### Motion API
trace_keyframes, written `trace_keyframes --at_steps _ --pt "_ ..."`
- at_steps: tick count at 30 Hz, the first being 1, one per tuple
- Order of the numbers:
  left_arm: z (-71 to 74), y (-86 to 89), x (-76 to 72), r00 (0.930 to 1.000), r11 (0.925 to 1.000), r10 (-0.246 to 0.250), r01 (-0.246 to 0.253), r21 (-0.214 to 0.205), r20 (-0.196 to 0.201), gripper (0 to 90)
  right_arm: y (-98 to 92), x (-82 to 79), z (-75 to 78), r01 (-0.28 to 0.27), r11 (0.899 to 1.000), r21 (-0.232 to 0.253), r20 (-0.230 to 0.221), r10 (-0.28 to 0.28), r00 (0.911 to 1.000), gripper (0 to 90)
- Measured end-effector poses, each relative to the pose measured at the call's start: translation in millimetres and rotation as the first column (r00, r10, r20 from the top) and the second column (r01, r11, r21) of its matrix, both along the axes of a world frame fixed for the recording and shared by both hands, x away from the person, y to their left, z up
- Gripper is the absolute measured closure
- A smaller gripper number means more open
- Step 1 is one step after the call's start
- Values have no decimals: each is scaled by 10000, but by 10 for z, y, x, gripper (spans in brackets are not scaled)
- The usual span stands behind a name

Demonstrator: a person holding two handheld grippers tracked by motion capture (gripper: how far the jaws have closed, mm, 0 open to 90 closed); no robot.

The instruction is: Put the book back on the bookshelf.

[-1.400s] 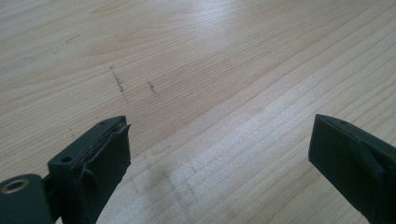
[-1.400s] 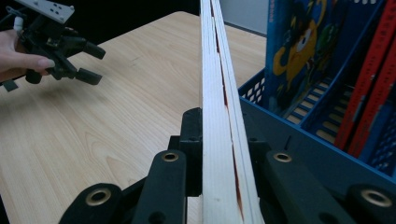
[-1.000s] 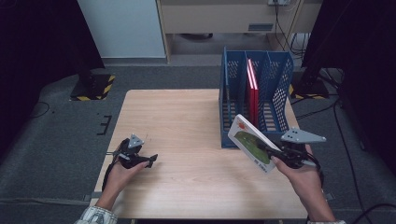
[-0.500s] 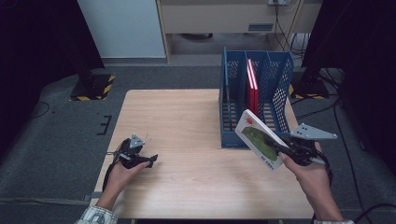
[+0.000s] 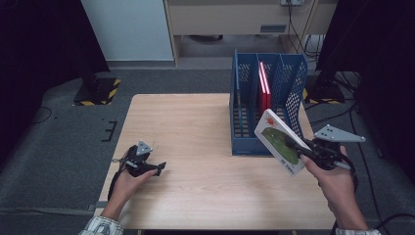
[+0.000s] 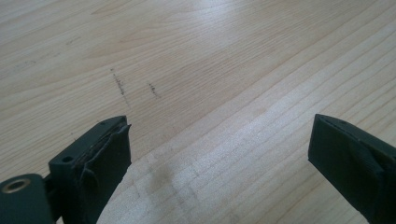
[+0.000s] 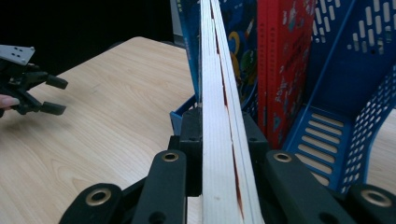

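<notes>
No word, number or brand can be read anywhere. The red book (image 7: 285, 60) standing in the blue file rack (image 7: 355, 93) carries print on its cover, but it is too blurred to make out. The picture book (image 5: 280, 142) shows a green scene and a small red-orange mark on its white cover, with no legible lettering. Yellow-and-black hazard stripes (image 5: 110, 93) mark a stand's base on the floor.

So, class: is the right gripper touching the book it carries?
Touching. In the right gripper view the right gripper has its two black jaws pressed against both sides of the book, with no gap.
</notes>
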State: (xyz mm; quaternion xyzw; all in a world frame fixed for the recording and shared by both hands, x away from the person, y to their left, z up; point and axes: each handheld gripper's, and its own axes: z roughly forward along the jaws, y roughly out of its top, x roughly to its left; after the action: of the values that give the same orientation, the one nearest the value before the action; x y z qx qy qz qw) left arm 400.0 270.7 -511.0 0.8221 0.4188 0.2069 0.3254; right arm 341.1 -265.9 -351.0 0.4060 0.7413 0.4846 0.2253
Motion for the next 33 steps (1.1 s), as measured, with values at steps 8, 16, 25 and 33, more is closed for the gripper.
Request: trace_keyframes --at_steps 8,16,25,33 --pt "9 -12 -9 10000 10000 12 -12 6 -9 50 -49 42 45 291 9996 -6 18 -291 9996 767" --pt "14 5 -12 10000 10000 43 -43 -49 38 51 -122 70 118 555 9984 -105 40 -554 9985 767" --pt "24 1 -19 10000 10000 32 -31 -52 69 52 -163 207 223 1070 9927 -555 -90 -1077 9941 767" --pt "21 24 -21 9999 9999 57 -55 -140 84 52 -206 378 231 1539 9850 -776 -229 -1561 9875 767"
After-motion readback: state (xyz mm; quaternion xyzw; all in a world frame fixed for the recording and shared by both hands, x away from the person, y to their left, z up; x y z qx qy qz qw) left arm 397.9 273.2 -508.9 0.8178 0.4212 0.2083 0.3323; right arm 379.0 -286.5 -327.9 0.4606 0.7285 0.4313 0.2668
